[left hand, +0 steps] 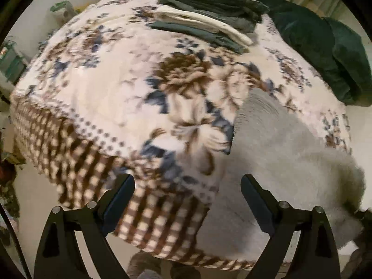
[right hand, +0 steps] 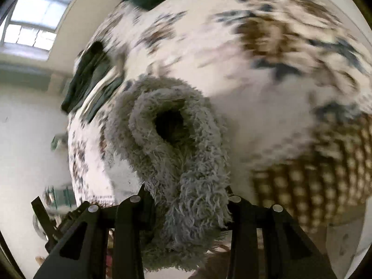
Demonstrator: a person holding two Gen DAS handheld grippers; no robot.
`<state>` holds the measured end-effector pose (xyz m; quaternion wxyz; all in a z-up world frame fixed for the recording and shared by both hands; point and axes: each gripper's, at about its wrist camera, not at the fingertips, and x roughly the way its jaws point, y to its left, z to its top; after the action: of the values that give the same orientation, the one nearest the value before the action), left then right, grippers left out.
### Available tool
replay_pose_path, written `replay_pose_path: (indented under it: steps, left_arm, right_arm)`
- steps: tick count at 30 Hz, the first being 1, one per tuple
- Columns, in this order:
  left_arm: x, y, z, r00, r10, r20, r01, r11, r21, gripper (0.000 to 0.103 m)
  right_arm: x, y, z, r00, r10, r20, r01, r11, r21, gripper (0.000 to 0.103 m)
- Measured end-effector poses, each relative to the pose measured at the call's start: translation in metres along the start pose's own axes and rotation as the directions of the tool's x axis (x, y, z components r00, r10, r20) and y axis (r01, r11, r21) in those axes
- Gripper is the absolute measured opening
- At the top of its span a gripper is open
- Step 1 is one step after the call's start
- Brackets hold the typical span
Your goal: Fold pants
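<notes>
nearest, a bunched fold of the fuzzy grey pants is being clenched between the fingers of the right gripper, the shaggy pile spilling over both jaws. the rest of the pants is being spread across the near right corner of the bed, draped over its edge. the left gripper is being held released, jaws wide apart, with nothing between them, above the checked border of the floral blanket. farther back, a stack of folded clothes in dark green, grey and cream is being kept on the blanket, and a dark green pillow is lying to its right. no brand, label or readable writing is being shown; both views are blurred.
</notes>
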<state>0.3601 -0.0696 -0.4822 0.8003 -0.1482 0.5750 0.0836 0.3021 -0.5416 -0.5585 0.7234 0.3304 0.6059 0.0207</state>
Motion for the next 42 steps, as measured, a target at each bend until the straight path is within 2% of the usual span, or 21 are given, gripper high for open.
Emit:
replay_pose_path:
  steps: [3,5,7,11,13,15,17,19,20,21,23,25,26,28,30,32,35,38,40,41,42]
  left_arm:
    - [0.014,-0.017,0.004,0.998,-0.055,-0.029,0.056,0.998,0.012,0.093]
    - [0.028,-0.032,0.007,0.995,-0.075,-0.06,0.077,0.996,0.037,0.093]
    - [0.038,-0.046,0.012,0.992,-0.092,-0.091,0.098,0.993,0.061,0.093]
    - [0.048,-0.075,0.039,0.985,-0.136,-0.105,0.148,0.981,0.123,0.093]
    - [0.06,-0.089,0.057,0.983,-0.135,-0.122,0.153,0.976,0.157,0.093]
    - [0.081,-0.104,0.074,0.982,-0.121,-0.147,0.149,0.968,0.2,0.093]
    - [0.102,-0.113,0.086,0.977,-0.113,-0.181,0.152,0.964,0.217,0.093]
    - [0.126,-0.118,0.096,0.969,-0.101,-0.223,0.149,0.966,0.21,0.093]
    - [0.141,-0.121,0.1,0.958,-0.113,-0.263,0.169,0.965,0.199,0.093]
    - [0.156,-0.121,0.103,0.954,-0.092,-0.286,0.154,0.967,0.202,0.093]
    - [0.18,-0.119,0.105,0.945,-0.04,-0.326,0.116,0.969,0.216,0.093]
    - [0.203,-0.105,0.109,0.926,-0.037,-0.375,0.104,0.982,0.16,0.095]
    - [0.209,-0.097,0.112,0.914,-0.079,-0.399,0.129,0.986,0.102,0.095]
    - [0.203,-0.086,0.115,0.905,-0.143,-0.401,0.165,0.986,0.022,0.095]
    - [0.187,-0.083,0.115,0.906,-0.186,-0.381,0.204,0.979,0.007,0.095]
    - [0.159,-0.075,0.107,0.912,-0.224,-0.344,0.241,0.971,0.005,0.094]
    - [0.118,-0.058,0.082,0.917,-0.259,-0.302,0.277,0.961,0.015,0.094]
    - [0.093,-0.04,0.045,0.915,-0.26,-0.308,0.282,0.959,0.027,0.094]
    - [0.09,-0.037,0.022,0.91,-0.246,-0.333,0.272,0.962,0.032,0.094]
    - [0.091,-0.037,0.013,0.91,-0.235,-0.34,0.265,0.963,0.041,0.094]
    - [0.092,-0.038,0.002,0.911,-0.222,-0.348,0.258,0.964,0.059,0.094]
  right_arm:
    - [0.032,-0.046,0.004,0.993,0.002,-0.118,0.01,0.995,0.1,0.048]
    - [0.064,-0.067,0.008,0.973,-0.047,-0.225,0.077,0.989,0.127,0.069]
    - [0.071,-0.08,0.008,0.963,-0.038,-0.267,0.087,0.981,0.174,0.072]
    - [0.021,-0.078,0.015,0.998,0.006,-0.067,0.01,0.973,0.232,0.081]
    - [0.005,-0.062,0.026,1.0,0.023,0.003,-0.023,0.977,0.212,0.082]
    - [0.016,-0.041,0.044,0.998,0.061,-0.012,-0.058,0.986,0.158,0.082]
    - [0.044,-0.02,0.067,0.997,0.001,-0.079,0.004,0.998,0.068,0.082]
    - [0.084,-0.002,0.083,0.982,-0.089,-0.166,0.085,0.996,-0.032,0.079]
    - [0.09,-0.01,0.088,0.977,-0.121,-0.174,0.115,0.992,-0.048,0.064]
    - [0.102,-0.009,0.094,0.971,-0.16,-0.177,0.15,0.986,-0.07,0.059]
    - [0.114,-0.019,0.104,0.957,-0.242,-0.157,0.234,0.97,-0.068,0.056]
    - [0.124,-0.038,0.113,0.947,-0.274,-0.165,0.271,0.962,-0.041,0.056]
    - [0.126,-0.043,0.114,0.948,-0.262,-0.18,0.262,0.965,-0.022,0.056]
    - [0.126,-0.048,0.115,0.952,-0.228,-0.205,0.235,0.972,0.012,0.058]
    - [0.11,-0.043,0.111,0.96,-0.199,-0.196,0.208,0.978,0.027,0.063]
    - [0.077,-0.037,0.098,0.979,-0.135,-0.153,0.144,0.988,0.05,0.065]
    - [0.026,-0.043,0.057,0.996,-0.061,-0.072,0.069,0.99,0.119,0.083]
    - [0.014,-0.068,0.001,0.993,-0.033,-0.111,0.057,0.973,0.222,0.083]
    - [0.038,-0.086,-0.026,0.981,0.041,-0.188,0.018,0.954,0.3,0.083]
    - [0.057,-0.091,-0.038,0.973,0.1,-0.21,-0.025,0.942,0.333,0.08]
    - [0.072,-0.094,-0.047,0.967,0.138,-0.216,-0.053,0.933,0.356,0.068]
